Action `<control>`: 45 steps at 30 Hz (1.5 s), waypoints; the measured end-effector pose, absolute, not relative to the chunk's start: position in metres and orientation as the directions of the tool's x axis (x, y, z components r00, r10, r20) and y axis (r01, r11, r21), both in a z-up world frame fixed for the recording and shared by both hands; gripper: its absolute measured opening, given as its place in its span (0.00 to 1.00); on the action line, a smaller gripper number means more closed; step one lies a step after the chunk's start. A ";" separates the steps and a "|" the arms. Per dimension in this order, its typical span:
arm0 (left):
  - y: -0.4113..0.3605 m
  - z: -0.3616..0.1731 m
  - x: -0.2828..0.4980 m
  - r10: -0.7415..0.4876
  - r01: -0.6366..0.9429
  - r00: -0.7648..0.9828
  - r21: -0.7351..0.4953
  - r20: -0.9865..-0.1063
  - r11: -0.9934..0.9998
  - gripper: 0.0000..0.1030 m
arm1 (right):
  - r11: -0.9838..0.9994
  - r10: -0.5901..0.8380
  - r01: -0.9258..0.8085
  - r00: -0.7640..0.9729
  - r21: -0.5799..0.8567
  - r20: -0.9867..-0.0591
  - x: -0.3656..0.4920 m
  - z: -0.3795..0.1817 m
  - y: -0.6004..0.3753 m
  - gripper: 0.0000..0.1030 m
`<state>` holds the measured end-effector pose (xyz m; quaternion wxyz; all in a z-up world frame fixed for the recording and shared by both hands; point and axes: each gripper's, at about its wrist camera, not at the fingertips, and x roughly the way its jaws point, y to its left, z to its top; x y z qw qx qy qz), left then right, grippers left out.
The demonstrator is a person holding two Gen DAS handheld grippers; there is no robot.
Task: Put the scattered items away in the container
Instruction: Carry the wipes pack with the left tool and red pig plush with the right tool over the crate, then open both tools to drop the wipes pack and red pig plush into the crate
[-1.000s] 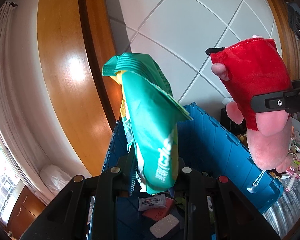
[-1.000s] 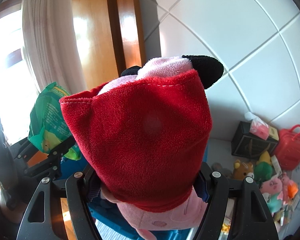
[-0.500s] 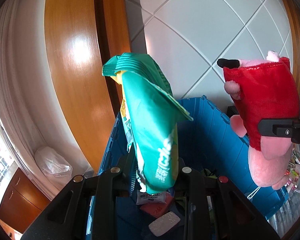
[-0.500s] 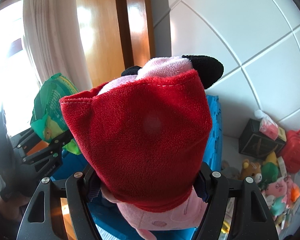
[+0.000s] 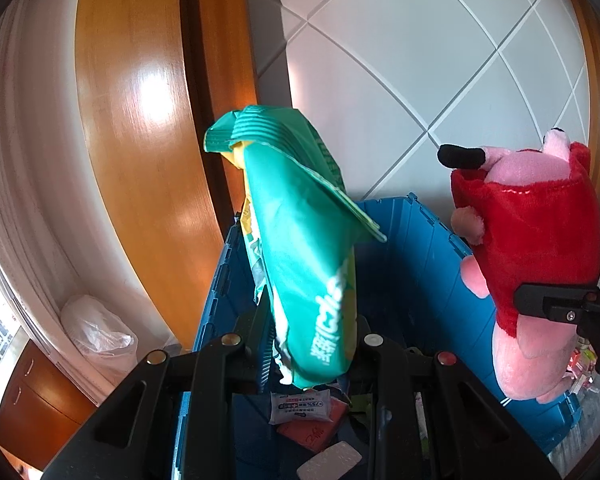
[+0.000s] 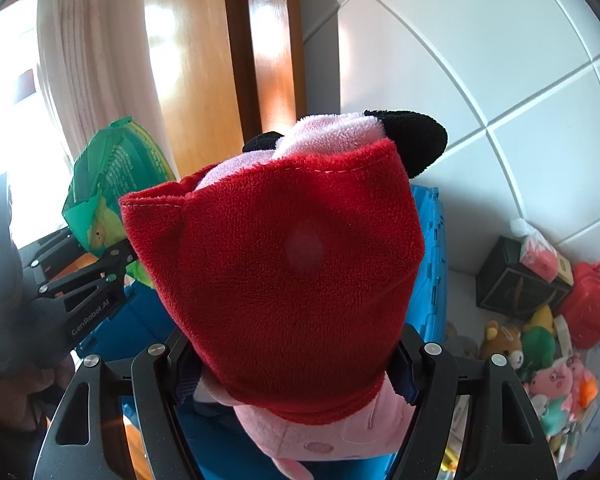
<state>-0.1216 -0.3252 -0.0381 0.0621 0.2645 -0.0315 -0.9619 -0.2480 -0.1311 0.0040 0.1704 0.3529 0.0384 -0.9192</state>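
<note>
Blue crate looms nearer; green packet (upright) points up.

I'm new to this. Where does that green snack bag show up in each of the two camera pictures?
Left wrist view: the green snack bag fills the centre, standing up out of the left gripper, above the blue crate.
Right wrist view: it sits at the left edge, behind the red-and-pink plush toy.
Shared landmark: the blue crate, beneath both items.
</note>
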 end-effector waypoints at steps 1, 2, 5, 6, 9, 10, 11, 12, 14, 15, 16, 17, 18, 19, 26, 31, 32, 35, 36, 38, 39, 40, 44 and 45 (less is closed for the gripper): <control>-0.324 -0.038 -0.123 -0.137 0.103 -0.852 0.095 -0.505 -0.990 0.24 | -0.939 -0.285 0.339 -0.692 0.050 -0.663 -0.249 0.003 -0.131 0.72; -0.324 -0.038 -0.124 -0.137 0.103 -0.852 0.095 -0.505 -0.990 0.24 | -0.940 -0.284 0.337 -0.691 0.051 -0.665 -0.251 0.002 -0.131 0.72; -0.323 -0.038 -0.129 -0.136 0.101 -0.851 0.096 -0.508 -0.990 0.24 | -0.941 -0.283 0.335 -0.688 0.053 -0.669 -0.256 0.000 -0.131 0.72; -0.322 -0.037 -0.131 -0.135 0.099 -0.851 0.097 -0.508 -0.990 0.24 | -0.941 -0.282 0.334 -0.687 0.054 -0.670 -0.258 -0.001 -0.131 0.72; -0.323 -0.036 -0.139 -0.133 0.097 -0.848 0.098 -0.512 -0.991 0.24 | -0.941 -0.282 0.333 -0.685 0.055 -0.671 -0.263 -0.001 -0.132 0.72; -0.324 -0.035 -0.142 -0.132 0.096 -0.847 0.097 -0.514 -0.991 0.24 | -0.942 -0.281 0.332 -0.685 0.055 -0.672 -0.266 -0.002 -0.133 0.72; -0.324 -0.035 -0.145 -0.131 0.096 -0.846 0.096 -0.516 -0.991 0.24 | -0.942 -0.281 0.331 -0.684 0.056 -0.673 -0.268 -0.003 -0.133 0.72; -0.316 -0.030 -0.144 -0.130 0.094 -0.846 0.095 -0.517 -0.991 0.24 | -0.942 -0.279 0.330 -0.683 0.056 -0.675 -0.271 -0.004 -0.134 0.72; -0.310 -0.026 -0.148 -0.127 0.090 -0.845 0.097 -0.519 -0.991 0.24 | -0.943 -0.276 0.328 -0.681 0.054 -0.678 -0.277 -0.006 -0.134 0.72; -0.309 -0.025 -0.150 -0.126 0.088 -0.845 0.098 -0.520 -0.991 0.24 | -0.943 -0.274 0.328 -0.681 0.052 -0.679 -0.280 -0.006 -0.135 0.72; -0.308 -0.024 -0.153 -0.124 0.086 -0.844 0.098 -0.522 -0.991 0.24 | -0.944 -0.273 0.327 -0.680 0.052 -0.681 -0.283 -0.007 -0.135 0.72; -0.308 -0.023 -0.156 -0.123 0.083 -0.843 0.099 -0.524 -0.992 0.24 | -0.944 -0.272 0.327 -0.679 0.051 -0.682 -0.286 -0.007 -0.136 0.72; -0.307 -0.022 -0.160 -0.122 0.080 -0.842 0.103 -0.525 -0.991 0.24 | -0.944 -0.272 0.327 -0.678 0.051 -0.683 -0.290 -0.007 -0.137 0.72; -0.306 -0.020 -0.163 -0.123 0.080 -0.843 0.103 -0.524 -0.991 0.24 | -0.944 -0.273 0.327 -0.678 0.052 -0.683 -0.295 -0.007 -0.137 0.73; -0.316 -0.015 -0.185 -0.085 0.113 -0.817 -0.014 -0.570 -0.993 1.00 | -0.961 -0.234 0.270 -0.686 0.057 -0.689 -0.332 -0.016 -0.124 1.00; -0.319 -0.025 -0.186 -0.070 0.105 -0.791 -0.022 -0.607 -0.994 1.00 | -0.963 -0.222 0.268 -0.686 0.043 -0.693 -0.323 -0.023 -0.119 1.00; -0.322 -0.029 -0.185 -0.063 0.099 -0.788 -0.025 -0.612 -0.995 1.00 | -0.961 -0.228 0.271 -0.683 0.049 -0.694 -0.320 -0.024 -0.119 1.00; -0.324 -0.033 -0.181 -0.051 0.088 -0.787 -0.030 -0.615 -0.996 1.00 | -0.958 -0.240 0.282 -0.681 0.055 -0.692 -0.317 -0.028 -0.113 1.00; -0.320 -0.032 -0.181 -0.052 0.089 -0.787 -0.029 -0.615 -0.996 1.00 | -0.957 -0.244 0.284 -0.681 0.059 -0.690 -0.315 -0.028 -0.112 1.00; -0.323 -0.039 -0.181 -0.051 0.088 -0.783 -0.030 -0.620 -0.996 1.00 | -0.956 -0.251 0.286 -0.680 0.066 -0.689 -0.307 -0.028 -0.109 1.00; -0.332 -0.053 -0.185 -0.048 0.085 -0.779 -0.030 -0.626 -0.996 1.00 | -0.955 -0.255 0.287 -0.680 0.070 -0.687 -0.303 -0.028 -0.106 1.00; -0.332 -0.058 -0.185 -0.047 0.080 -0.777 -0.025 -0.627 -0.996 1.00 | -0.955 -0.259 0.288 -0.682 0.074 -0.685 -0.299 -0.026 -0.106 1.00; -0.314 -0.056 -0.177 -0.038 0.051 -0.787 -0.005 -0.616 -0.999 1.00 | -0.953 -0.273 0.290 -0.698 0.087 -0.662 -0.276 -0.018 -0.097 1.00; -0.309 -0.055 -0.174 -0.033 0.044 -0.790 -0.003 -0.612 -0.999 1.00 | -0.953 -0.276 0.288 -0.703 0.092 -0.655 -0.271 -0.016 -0.093 1.00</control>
